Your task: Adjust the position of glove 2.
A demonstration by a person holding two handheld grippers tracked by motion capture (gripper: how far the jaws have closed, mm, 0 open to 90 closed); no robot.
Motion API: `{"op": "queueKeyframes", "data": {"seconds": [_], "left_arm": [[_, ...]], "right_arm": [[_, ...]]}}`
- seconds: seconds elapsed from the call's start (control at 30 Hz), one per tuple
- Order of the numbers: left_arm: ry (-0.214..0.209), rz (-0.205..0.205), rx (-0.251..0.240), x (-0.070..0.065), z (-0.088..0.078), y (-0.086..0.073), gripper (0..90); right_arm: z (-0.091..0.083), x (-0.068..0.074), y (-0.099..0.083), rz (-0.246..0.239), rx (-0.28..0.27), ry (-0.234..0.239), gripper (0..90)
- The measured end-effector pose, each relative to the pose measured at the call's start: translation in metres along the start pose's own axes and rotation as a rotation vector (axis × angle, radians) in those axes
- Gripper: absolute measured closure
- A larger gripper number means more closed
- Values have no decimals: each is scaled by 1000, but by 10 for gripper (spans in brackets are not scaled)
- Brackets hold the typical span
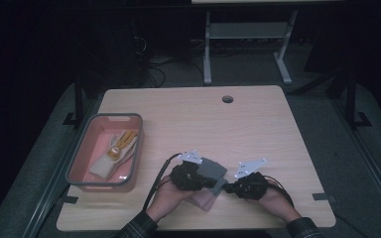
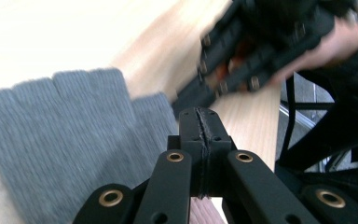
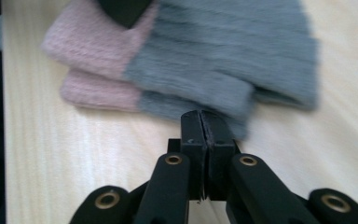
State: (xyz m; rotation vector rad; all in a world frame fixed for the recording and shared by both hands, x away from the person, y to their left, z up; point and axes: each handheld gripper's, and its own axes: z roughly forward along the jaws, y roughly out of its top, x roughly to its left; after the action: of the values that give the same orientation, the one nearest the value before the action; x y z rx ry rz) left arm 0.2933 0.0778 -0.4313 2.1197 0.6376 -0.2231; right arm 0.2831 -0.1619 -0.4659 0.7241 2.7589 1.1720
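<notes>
A knit glove with a grey hand part and a pink cuff lies flat on the wooden table near its front edge. My left gripper is shut, its jaws pressed together at the edge of the grey knit. My right gripper faces it from the right, also shut. Its tips touch the glove's short grey thumb. I cannot tell whether either gripper pinches fabric. In the left gripper view, the right gripper and its hand show blurred just beyond my left gripper.
A grey-rimmed pink bin stands at the table's left side with a white and yellow glove inside. A round cable hole sits near the far edge. The table's near edge lies just under the person's wrists.
</notes>
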Motion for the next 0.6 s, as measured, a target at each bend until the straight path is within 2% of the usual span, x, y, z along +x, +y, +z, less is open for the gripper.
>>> {"op": "queueKeyframes", "data": {"seconds": [0.13,0.2,0.3,0.33,0.43,0.6], "left_arm": [[-15,6,35,-9,8,-8,892],[-14,20,64,-13,14,-12,892],[16,43,117,-16,20,-17,892],[26,50,126,-15,21,-18,892],[61,77,150,-15,18,-20,892],[96,78,155,-11,7,-24,892]], "right_arm": [[-8,-8,-3,32,-28,-49,756],[-10,-11,-5,41,-41,-90,605],[-15,-17,-8,68,-75,-159,461],[-16,-20,-9,76,-87,-187,430],[-19,-28,-14,110,-90,-225,373],[-18,-35,-18,145,-75,-262,296]]}}
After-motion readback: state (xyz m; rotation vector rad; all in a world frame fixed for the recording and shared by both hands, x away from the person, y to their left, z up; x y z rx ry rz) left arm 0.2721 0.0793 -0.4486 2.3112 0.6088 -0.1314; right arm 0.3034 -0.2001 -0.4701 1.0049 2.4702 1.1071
